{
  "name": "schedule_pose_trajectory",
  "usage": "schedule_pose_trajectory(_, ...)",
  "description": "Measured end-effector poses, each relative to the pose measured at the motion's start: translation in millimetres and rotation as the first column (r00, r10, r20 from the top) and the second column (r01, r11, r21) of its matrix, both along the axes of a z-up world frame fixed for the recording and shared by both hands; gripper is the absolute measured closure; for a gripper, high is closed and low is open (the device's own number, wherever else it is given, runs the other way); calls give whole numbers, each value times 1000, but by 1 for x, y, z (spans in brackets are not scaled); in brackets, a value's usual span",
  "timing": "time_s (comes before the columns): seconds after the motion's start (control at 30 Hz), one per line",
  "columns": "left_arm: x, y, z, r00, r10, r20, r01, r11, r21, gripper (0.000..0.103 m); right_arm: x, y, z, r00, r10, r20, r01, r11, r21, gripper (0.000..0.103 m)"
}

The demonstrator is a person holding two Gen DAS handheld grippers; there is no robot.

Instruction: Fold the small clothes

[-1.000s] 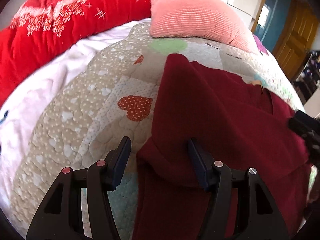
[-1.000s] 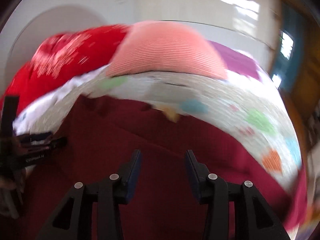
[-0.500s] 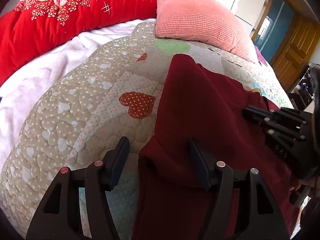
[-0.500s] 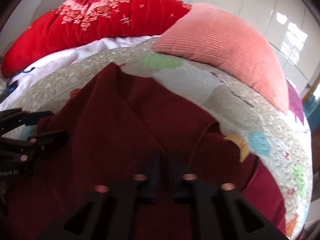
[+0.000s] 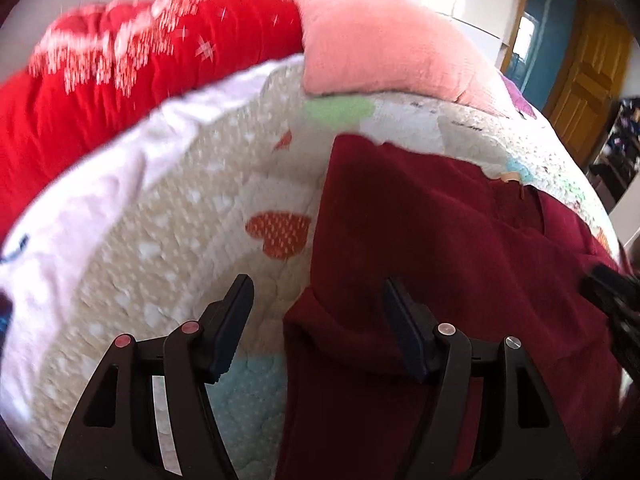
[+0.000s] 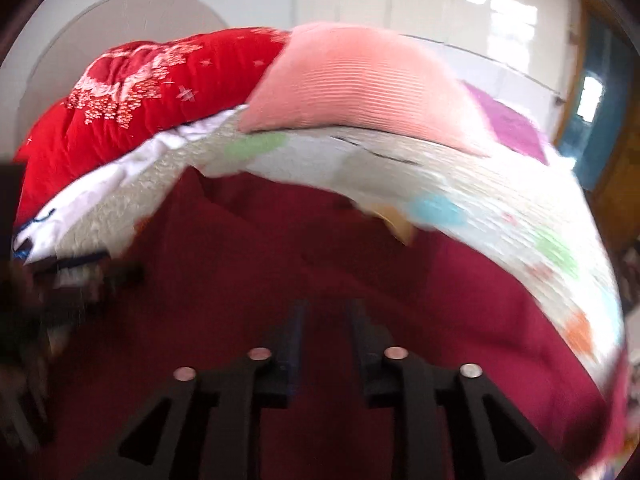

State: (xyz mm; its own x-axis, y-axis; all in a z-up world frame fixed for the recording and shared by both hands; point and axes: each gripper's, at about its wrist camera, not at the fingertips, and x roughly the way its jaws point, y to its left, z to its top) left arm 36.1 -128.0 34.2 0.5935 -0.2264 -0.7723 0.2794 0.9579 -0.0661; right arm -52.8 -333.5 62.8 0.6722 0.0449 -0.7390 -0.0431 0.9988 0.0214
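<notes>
On the far left we see the red quilt [image 5: 120, 76] bunched at the head of the bed, with the white sheet [image 5: 92, 208] below it and the patchwork bedspread [image 5: 192, 240] covering most of the mattress. Our left hand-held gripper [image 5: 316, 312] hangs low over the bedspread with its jaws spread wide; the left edge of the dark red garment [image 5: 440, 248] lies between them, but nothing is pinched. The garment lies on the bedspread, towards its right side, partly doubled over on itself, with a thick fold near the left gripper. We judge it soft, light and limp: it will sag and drag if lifted by one point, so we would take it at an edge or corner, through both layers where it is doubled, one gripper at each end of the fold line. Further right, the pink pillow [image 5: 380, 48] rests at the top of the bedspread. Our right hand-held gripper [image 6: 326, 316] hovers above the middle of the garment, jaws parted with a narrow gap and holding nothing we can make out; the view is blurred
</notes>
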Motion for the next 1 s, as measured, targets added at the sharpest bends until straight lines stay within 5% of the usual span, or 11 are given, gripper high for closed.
schedule_pose_trajectory(0.13, 0, -11, -6, 999, -33, -34, 33, 999, -8, 36, -48, -53, -8, 983, -186, -13, 185, 982, -21, 75)
schedule_pose_trajectory(0.2, 2, -20, -17, 998, -26, -57, 28, 999, 34, 34, -55, -87, -31, 950, -297, -92, 294, 955, -49, 75)
schedule_pose_trajectory(0.3, 3, -17, -18, 997, -19, -70, 20, 1000, 19, 33, -70, -105, -31, 956, -281, -80, 286, 956, 65, 75)
schedule_pose_trajectory(0.47, -4, -8, -5, 996, 10, -84, -14, 999, -49, 33, -88, -130, -7, 942, -334, -44, 336, 940, 57, 73)
schedule_pose_trajectory(0.6, -21, -17, 6, 1000, -9, -28, 9, 1000, -29, 33, -84, -177, 0, 882, -465, -71, 470, 879, 77, 60)
schedule_pose_trajectory(0.73, -30, -29, 15, 999, -39, 7, 39, 999, -21, 33, -75, -210, -1, 842, -529, -110, 538, 839, 84, 59)
schedule_pose_trajectory(1.0, -33, -24, 31, 998, -41, 57, 47, 994, -101, 33, -44, -288, -30, 674, -711, -200, 732, 680, 51, 53)
